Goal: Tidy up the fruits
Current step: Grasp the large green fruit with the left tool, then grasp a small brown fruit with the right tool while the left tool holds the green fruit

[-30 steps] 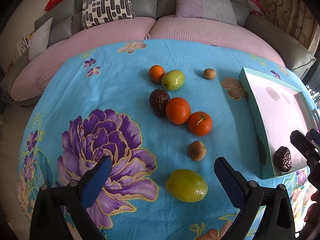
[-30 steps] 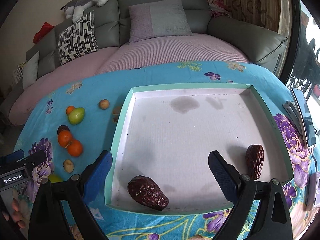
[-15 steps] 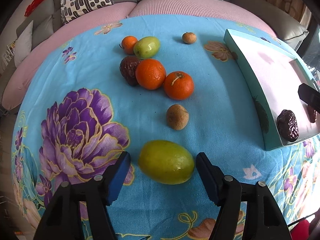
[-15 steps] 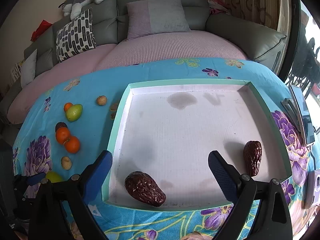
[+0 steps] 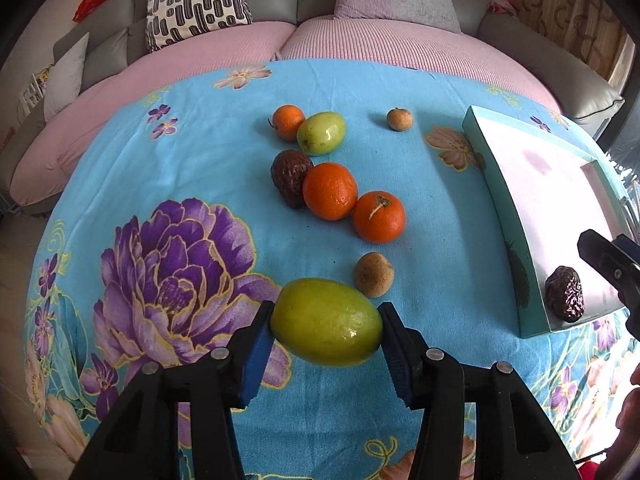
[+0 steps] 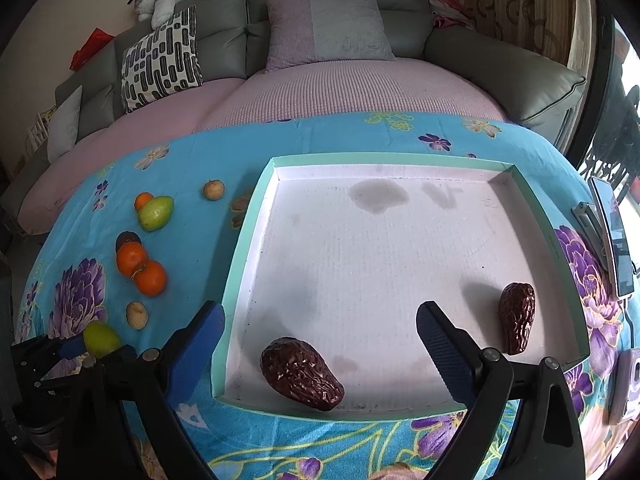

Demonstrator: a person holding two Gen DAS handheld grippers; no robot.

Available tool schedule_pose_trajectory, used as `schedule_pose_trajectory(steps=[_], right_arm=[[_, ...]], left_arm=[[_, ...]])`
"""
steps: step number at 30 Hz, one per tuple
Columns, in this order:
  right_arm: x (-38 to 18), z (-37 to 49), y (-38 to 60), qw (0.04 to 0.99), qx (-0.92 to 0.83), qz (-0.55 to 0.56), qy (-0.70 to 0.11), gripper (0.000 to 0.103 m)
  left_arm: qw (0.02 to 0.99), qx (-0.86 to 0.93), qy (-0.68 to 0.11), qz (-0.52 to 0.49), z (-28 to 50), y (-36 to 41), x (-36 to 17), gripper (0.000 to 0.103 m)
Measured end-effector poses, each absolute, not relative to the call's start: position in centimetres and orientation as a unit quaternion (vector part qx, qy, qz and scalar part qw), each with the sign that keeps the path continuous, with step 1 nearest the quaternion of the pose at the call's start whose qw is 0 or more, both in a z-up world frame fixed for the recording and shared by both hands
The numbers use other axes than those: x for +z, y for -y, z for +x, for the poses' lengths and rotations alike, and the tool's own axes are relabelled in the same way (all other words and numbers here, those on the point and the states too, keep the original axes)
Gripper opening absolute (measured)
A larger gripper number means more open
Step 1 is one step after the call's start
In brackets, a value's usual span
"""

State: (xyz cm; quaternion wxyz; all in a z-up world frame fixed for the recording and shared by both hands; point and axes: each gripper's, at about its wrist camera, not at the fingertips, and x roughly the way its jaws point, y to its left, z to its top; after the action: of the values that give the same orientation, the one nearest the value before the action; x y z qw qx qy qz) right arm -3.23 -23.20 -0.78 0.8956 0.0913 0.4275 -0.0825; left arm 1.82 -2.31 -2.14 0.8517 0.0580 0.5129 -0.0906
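Note:
My left gripper [image 5: 326, 330] is shut on a yellow-green fruit [image 5: 326, 322] on the blue flowered cloth; it also shows in the right wrist view [image 6: 100, 338]. Beyond it lie a small brown fruit [image 5: 374, 274], two oranges [image 5: 330, 191] [image 5: 379, 217], a dark wrinkled date [image 5: 290, 176], a green fruit [image 5: 321, 133], a small orange [image 5: 288, 121] and another small brown fruit [image 5: 399, 119]. My right gripper [image 6: 320, 336] is open and empty above the near edge of the mint-rimmed white tray [image 6: 248, 240], which holds two dark dates [image 6: 300, 374] [image 6: 516, 316].
The tray [image 5: 504, 196] stands at the right of the table. A phone [image 6: 614, 236] and small devices lie past the tray's right side. A grey sofa with cushions [image 6: 160, 60] runs behind the table.
My left gripper moved forward and down to the yellow-green fruit and closed its pads on it. My right gripper stayed open over the tray's near edge.

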Motion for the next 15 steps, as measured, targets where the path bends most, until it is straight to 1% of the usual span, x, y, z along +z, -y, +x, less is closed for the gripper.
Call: schedule_pose_trajectory(steps=[9, 15], right_arm=[[-0.4, -2.9, 21.7, 0.907, -0.054, 0.069, -0.412, 0.097], [-0.6, -1.9, 19.9, 0.909, -0.027, 0.059, -0.411, 0.097]], left_arm=[[0.874, -0.048, -0.483, -0.001, 3.8, -0.6, -0.2, 0.054], [0.877, -0.013, -0.477, -0.048, 5.0, -3.1, 0.1, 0.054]])
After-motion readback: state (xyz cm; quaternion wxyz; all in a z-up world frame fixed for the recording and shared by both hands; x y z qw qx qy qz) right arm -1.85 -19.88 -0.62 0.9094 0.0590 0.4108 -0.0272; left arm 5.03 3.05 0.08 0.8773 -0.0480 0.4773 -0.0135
